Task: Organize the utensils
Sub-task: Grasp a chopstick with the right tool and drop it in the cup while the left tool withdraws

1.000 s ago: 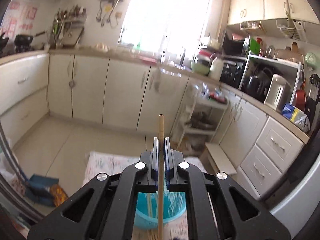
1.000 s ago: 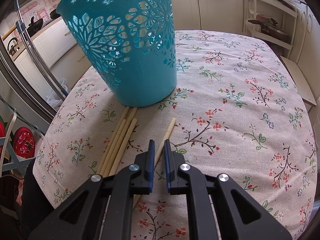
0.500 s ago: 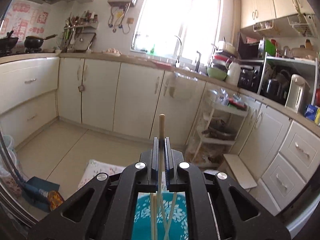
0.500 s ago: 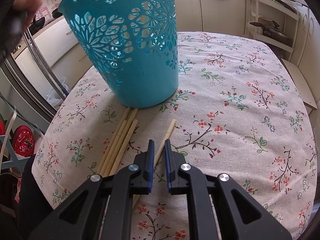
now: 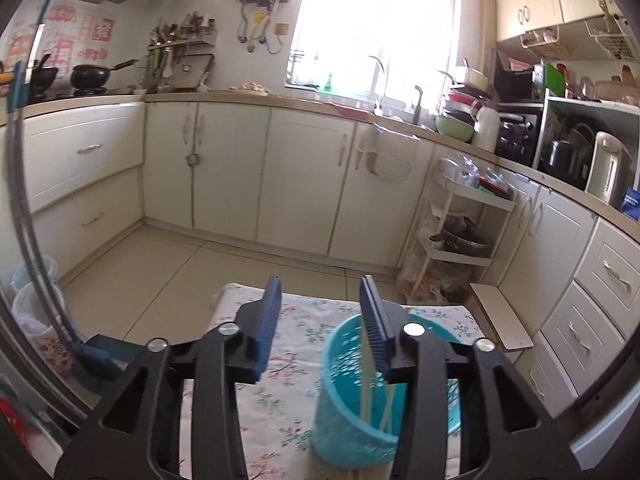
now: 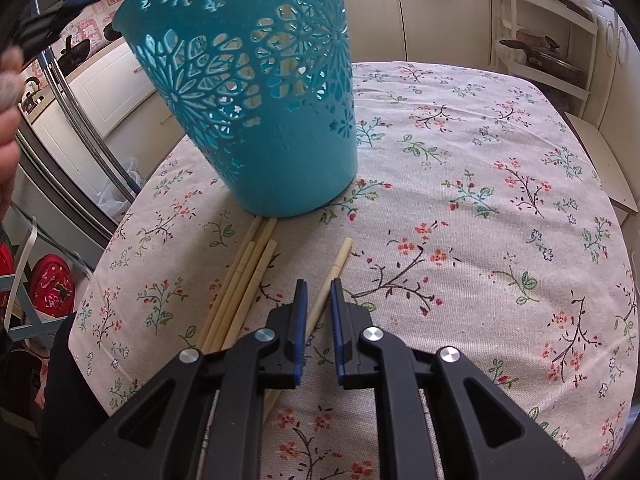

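Note:
A teal cut-out basket (image 6: 256, 92) stands on the floral tablecloth (image 6: 500, 208). In the left wrist view the basket (image 5: 352, 412) sits below my left gripper (image 5: 322, 298), which is open and empty above its rim; several pale chopsticks (image 5: 370, 392) lean inside it. My right gripper (image 6: 318, 290) hovers low over the table with its jaws slightly apart around a single chopstick (image 6: 334, 276) lying flat. A bundle of several chopsticks (image 6: 244, 280) lies to its left, by the basket's base.
The table's round edge (image 6: 120, 224) drops off at the left, with a metal rack and red items below. White kitchen cabinets (image 5: 304, 184), a trolley shelf (image 5: 460, 232) and a low stool (image 5: 500, 320) stand beyond the table.
My left gripper, shut on an upright chopstick before, has opened and the chopstick has dropped into the basket. My right gripper has barely moved.

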A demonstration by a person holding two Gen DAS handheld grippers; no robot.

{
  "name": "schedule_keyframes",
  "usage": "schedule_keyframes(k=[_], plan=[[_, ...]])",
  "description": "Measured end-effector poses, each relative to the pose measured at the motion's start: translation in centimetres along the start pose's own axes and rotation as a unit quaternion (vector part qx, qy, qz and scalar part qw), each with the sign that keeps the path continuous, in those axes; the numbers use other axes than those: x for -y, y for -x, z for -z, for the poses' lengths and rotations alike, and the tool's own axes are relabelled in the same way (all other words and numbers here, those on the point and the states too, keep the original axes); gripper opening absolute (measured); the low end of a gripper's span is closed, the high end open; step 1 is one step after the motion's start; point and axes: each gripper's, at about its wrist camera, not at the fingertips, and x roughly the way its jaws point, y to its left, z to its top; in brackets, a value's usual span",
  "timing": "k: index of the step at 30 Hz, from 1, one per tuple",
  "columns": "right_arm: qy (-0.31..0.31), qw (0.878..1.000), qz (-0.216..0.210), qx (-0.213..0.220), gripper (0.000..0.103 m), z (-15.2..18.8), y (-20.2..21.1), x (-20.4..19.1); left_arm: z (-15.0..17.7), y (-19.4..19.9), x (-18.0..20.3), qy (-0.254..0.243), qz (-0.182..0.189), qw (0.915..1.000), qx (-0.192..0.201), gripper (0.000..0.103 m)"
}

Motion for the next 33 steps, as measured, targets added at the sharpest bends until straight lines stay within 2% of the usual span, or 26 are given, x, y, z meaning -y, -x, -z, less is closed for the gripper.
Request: schedule_keyframes(k=[2,4,8,11,13,17,19,21,23,26,27,31,33], plan=[[0.009,1.000,0.006,0.002,0.012,0.1,0.0,-0.4,0.9,0.9,-1.7,0.014,-0.017,0.9998,-0.001,0.049],[0.015,1.000,0.011,0.001,0.011,0.2,0.0,-0.6,2.7,1.2,-3.5,0.032,-0.031,0.9988,-0.020,0.055],[0.012,1.000,0.020,0.000,0.010,0.2,0.2,-0.3,7.9,-0.2,-5.8,0.034,-0.056,0.9938,-0.089,0.055],[0.011,1.000,0.023,-0.005,0.011,0.4,0.5,0.0,11.6,-1.7,-6.2,0.025,-0.059,0.9883,-0.139,0.055],[0.019,0.999,0.028,-0.004,0.011,0.5,0.6,-0.2,12.9,-2.4,-6.4,0.025,-0.056,0.9856,-0.157,0.055],[0.017,1.000,0.020,0.000,0.009,0.5,0.9,0.2,13.8,-3.9,-6.2,0.019,-0.059,0.9833,-0.171,0.057],[0.010,0.999,0.030,0.002,0.009,0.5,1.2,0.6,13.7,-4.8,-6.2,0.013,-0.063,0.9824,-0.175,0.059],[0.000,1.000,0.025,-0.009,0.010,0.5,1.0,1.3,14.0,-5.3,-6.0,0.007,-0.067,0.9813,-0.180,0.062],[0.011,0.999,0.029,-0.007,0.010,0.5,1.0,1.0,14.4,-6.2,-6.2,0.017,-0.063,0.9754,-0.210,0.063],[0.028,0.999,0.041,-0.005,0.010,0.4,0.7,0.3,15.0,-6.8,-6.4,0.025,-0.066,0.9707,-0.230,0.064],[0.029,0.999,0.042,-0.005,0.010,0.4,0.7,0.3,15.1,-6.8,-6.2,0.020,-0.065,0.9708,-0.230,0.069],[-0.003,1.000,0.006,-0.012,0.007,0.2,1.2,1.2,15.3,-7.3,-5.3,-0.008,-0.067,0.9681,-0.241,0.077],[-0.001,1.000,0.011,-0.011,0.006,0.4,1.5,1.3,15.3,-7.2,-5.1,-0.012,-0.069,0.9675,-0.243,0.078]])
